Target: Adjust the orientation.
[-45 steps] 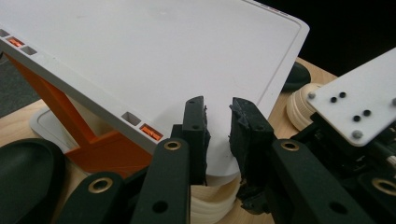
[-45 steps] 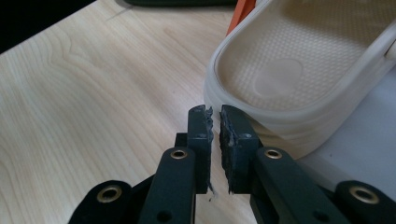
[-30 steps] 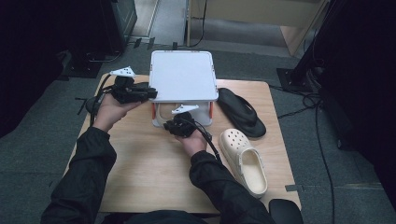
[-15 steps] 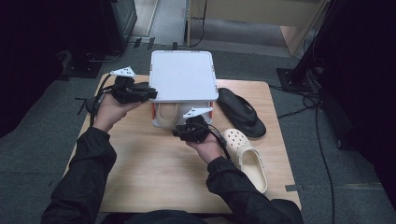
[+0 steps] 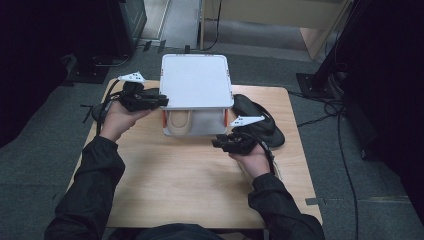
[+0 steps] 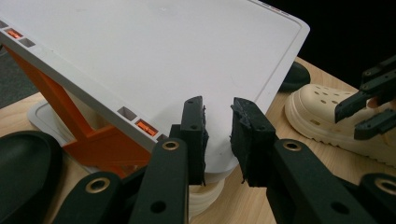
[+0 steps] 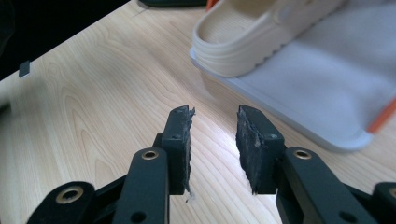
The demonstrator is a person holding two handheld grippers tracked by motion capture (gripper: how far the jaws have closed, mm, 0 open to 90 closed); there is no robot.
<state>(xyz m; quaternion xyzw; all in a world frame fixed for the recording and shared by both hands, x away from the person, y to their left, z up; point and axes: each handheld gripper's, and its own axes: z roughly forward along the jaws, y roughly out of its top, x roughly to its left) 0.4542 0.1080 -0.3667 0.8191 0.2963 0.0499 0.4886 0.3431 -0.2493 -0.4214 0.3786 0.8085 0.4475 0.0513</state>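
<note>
A white box (image 5: pixel 196 80) with orange corner posts stands at the table's far middle, and its flat lid (image 6: pixel 154 56) is tilted up. My left gripper (image 5: pixel 161 102) is at the lid's left front corner, shut on it (image 6: pixel 219 135): one pad sits on top, the other at the slotted edge. One cream clog (image 5: pixel 182 122) lies inside on the box's base (image 7: pixel 317 93). My right gripper (image 5: pixel 218 143) hovers over bare wood right of the box front. Its jaws (image 7: pixel 214 140) have just been opening and nothing is between them. A second cream clog (image 6: pixel 322 112) lies on the table.
A black sandal (image 5: pixel 260 125) lies right of the box, beyond my right hand. Another black sandal (image 6: pixel 23 158) lies left of the box base. The wooden table (image 5: pixel 175 190) ends at a grey carpet on all sides. Cables trail on the floor at right.
My right gripper has drawn back from the box front, to the right and slightly up. The clog stays in the box. My left hand has kept still at the lid.
</note>
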